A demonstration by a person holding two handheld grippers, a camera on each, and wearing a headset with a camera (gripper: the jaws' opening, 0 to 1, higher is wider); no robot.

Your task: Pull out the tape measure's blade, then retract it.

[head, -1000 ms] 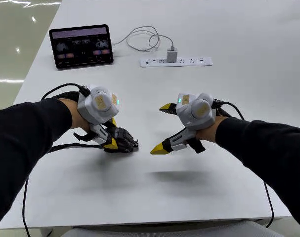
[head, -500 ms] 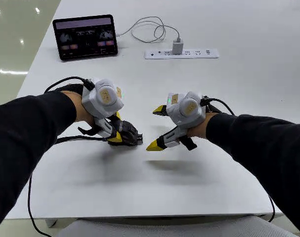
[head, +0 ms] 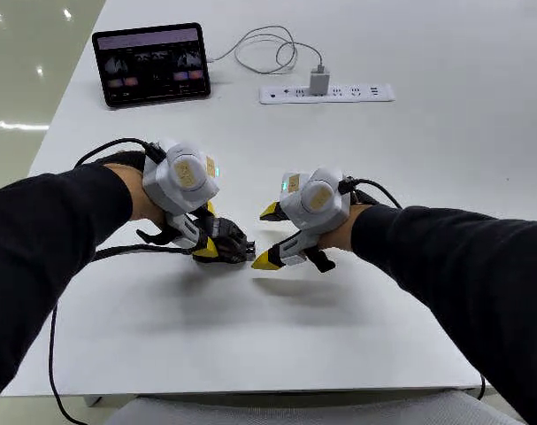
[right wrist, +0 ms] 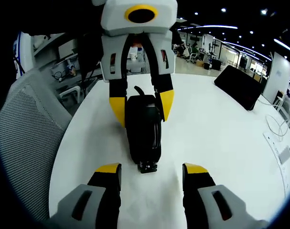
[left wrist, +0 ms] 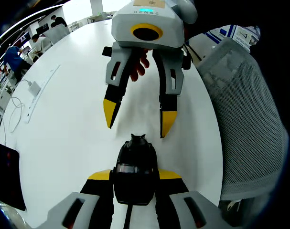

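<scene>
Black tape measure (right wrist: pixel 144 124) clamped in my left claw (left wrist: pixel 134 174), right claw (right wrist: pixel 152 171) gaping either side of the blade hook (right wrist: pixel 147 167), so next I'd pinch and pull.

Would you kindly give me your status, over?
Left gripper shut on black plastic tape measure. Right gripper open, blade's end hook between its jaw tips, untouched. Blade not yet drawn. Nothing in the way.
</scene>
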